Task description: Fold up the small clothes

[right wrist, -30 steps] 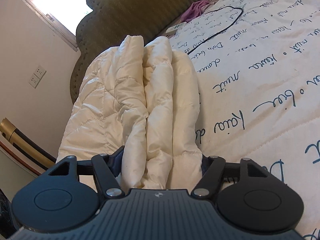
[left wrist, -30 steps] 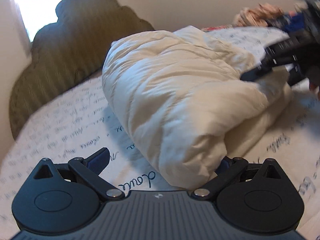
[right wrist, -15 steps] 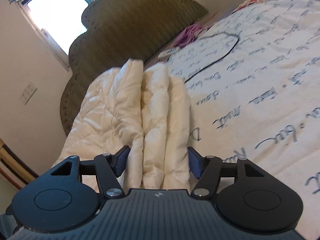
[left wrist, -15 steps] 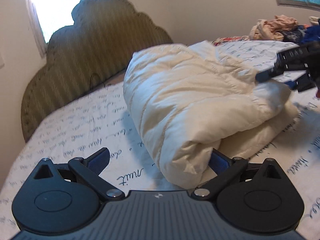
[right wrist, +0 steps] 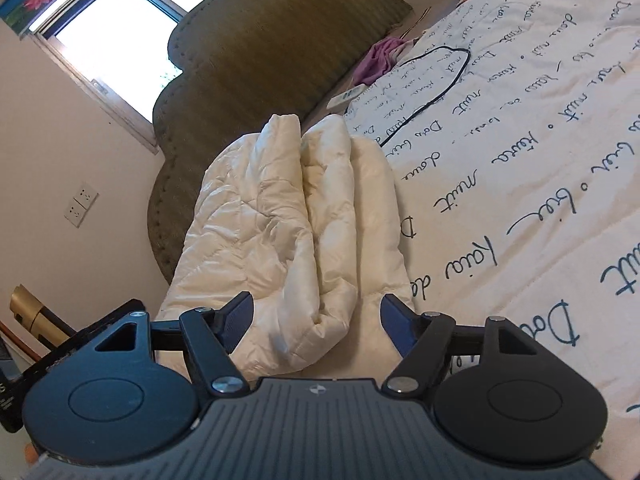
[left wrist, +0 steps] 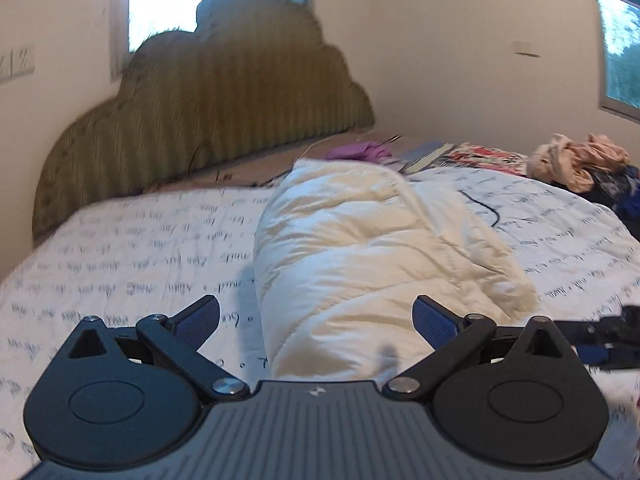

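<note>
On the script-printed bedspread [left wrist: 120,272], we are keeping both the left gripper [left wrist: 316,316] and right gripper [right wrist: 316,316] spread wide, gripping nothing, while the folded cream quilt [right wrist: 288,216] is lying mid-frame, stretching lengthwise toward the headboard [left wrist: 208,120].

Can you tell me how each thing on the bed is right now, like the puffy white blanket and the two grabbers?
White quilted blanket: folded into a thick bundle, lying on the bed.
Left hand-held gripper: open, holding nothing.
Right hand-held gripper: open, at the blanket's end, not gripping.
Black cable: looped loosely on the sheet.
Purple garment: crumpled near the headboard.
Clothes pile: heaped, unfolded.
</note>
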The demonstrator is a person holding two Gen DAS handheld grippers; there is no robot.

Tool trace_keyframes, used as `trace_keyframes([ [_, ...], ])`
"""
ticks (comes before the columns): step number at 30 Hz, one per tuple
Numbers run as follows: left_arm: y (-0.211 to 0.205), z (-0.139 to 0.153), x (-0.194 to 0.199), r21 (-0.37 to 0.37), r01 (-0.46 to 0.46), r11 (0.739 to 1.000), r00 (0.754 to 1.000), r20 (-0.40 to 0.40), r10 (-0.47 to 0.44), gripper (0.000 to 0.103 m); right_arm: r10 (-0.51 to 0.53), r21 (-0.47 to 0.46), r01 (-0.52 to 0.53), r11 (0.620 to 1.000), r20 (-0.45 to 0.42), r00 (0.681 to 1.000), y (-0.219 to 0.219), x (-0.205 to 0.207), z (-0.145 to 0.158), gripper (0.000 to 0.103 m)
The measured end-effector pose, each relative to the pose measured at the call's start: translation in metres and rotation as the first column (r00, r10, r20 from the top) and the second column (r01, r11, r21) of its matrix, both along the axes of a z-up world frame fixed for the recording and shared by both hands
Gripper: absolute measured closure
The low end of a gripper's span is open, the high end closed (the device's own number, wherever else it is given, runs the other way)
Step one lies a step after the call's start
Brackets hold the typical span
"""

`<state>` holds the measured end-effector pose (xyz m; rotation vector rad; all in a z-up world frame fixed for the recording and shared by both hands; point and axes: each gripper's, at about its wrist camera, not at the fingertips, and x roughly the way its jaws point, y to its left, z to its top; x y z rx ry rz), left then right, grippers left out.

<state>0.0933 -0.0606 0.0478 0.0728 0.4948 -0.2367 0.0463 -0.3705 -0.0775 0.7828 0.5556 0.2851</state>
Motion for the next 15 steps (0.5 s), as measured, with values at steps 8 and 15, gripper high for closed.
trace_keyframes([
  [8, -0.016, -0.005, 0.020, -0.020, -0.019, 1.000, 0.999, -0.037, 0.019, 0.000, -0.007, 0.016, 0.007, 1.000, -0.012, 1.000, 0.001, 0.022, -0.006, 0.085],
  [15, -0.019, -0.004, 0.028, -0.013, -0.011, 1.000, 1.000, -0.028, 0.010, 0.000, -0.018, -0.055, 0.015, 0.998, -0.058, 0.998, -0.019, -0.002, -0.017, 0.088],
])
